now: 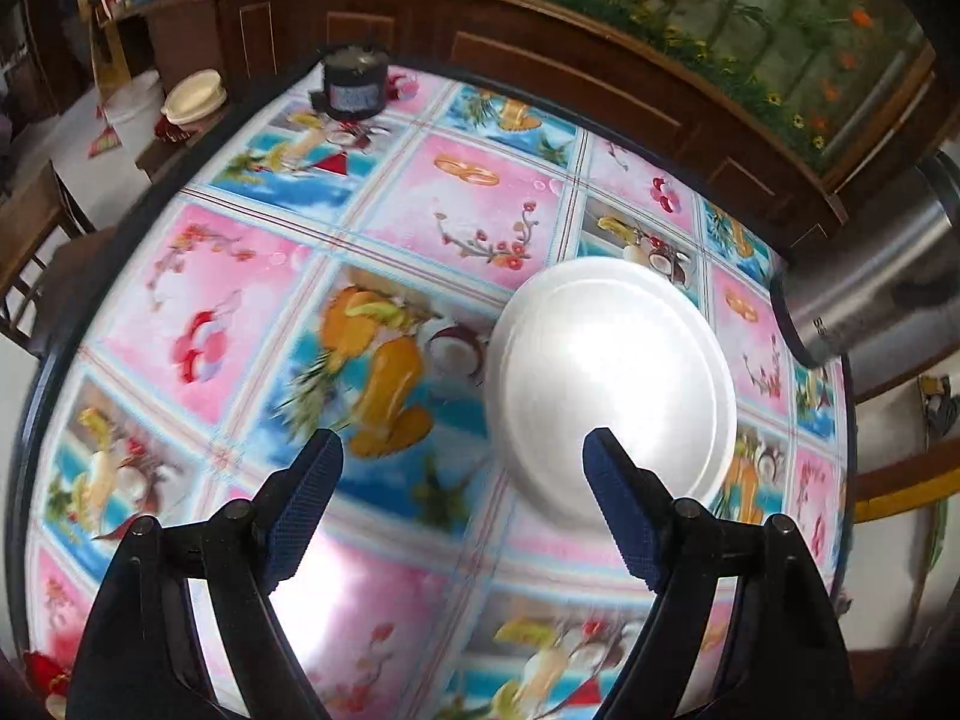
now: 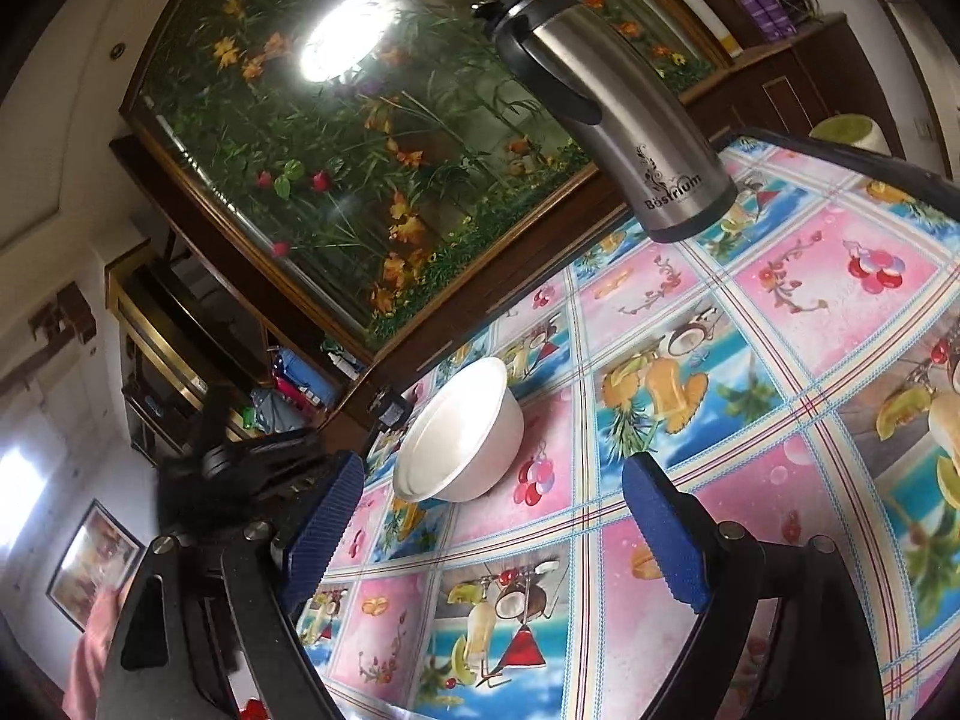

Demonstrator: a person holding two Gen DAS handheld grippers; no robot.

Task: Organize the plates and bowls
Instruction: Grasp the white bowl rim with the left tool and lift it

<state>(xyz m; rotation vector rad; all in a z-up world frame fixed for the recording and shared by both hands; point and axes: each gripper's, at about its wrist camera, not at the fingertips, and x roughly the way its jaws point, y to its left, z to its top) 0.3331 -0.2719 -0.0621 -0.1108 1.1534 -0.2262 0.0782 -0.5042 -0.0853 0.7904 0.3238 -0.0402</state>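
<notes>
My left gripper (image 1: 462, 450) hangs over the table with its blue-padded fingers spread wide and nothing between them. Just beyond its right fingertip (image 1: 606, 450), right of centre in the left wrist view, a white plate (image 1: 612, 384) lies on the patterned tablecloth (image 1: 240, 300); glare washes out most of its surface, so I cannot tell whether it sits face up or upside down, and its lower edge is hidden behind that finger. The whole view is smeared with motion blur, and the cloth's fruit pictures are soft. At the right edge a steel flask (image 1: 870, 276) is cut off by the frame, only its lower body showing. Near the top left of the table stands a dark jar (image 1: 354, 84), its label unreadable. My right gripper (image 2: 492, 468) is also parted wide and holds nothing. In the right wrist view a white bowl (image 2: 462, 438) rests on the cloth at centre, close to the table's far edge, just beyond the left fingertip (image 2: 336, 492) and apart from it. The flask (image 2: 606, 114) stands in the upper centre there, well apart from the bowl. At the left of that view a dark mechanism, probably my other tool, is too blurred and shadowed to make out, and a pink sleeve (image 2: 90, 660) is cropped at the lower left corner.
</notes>
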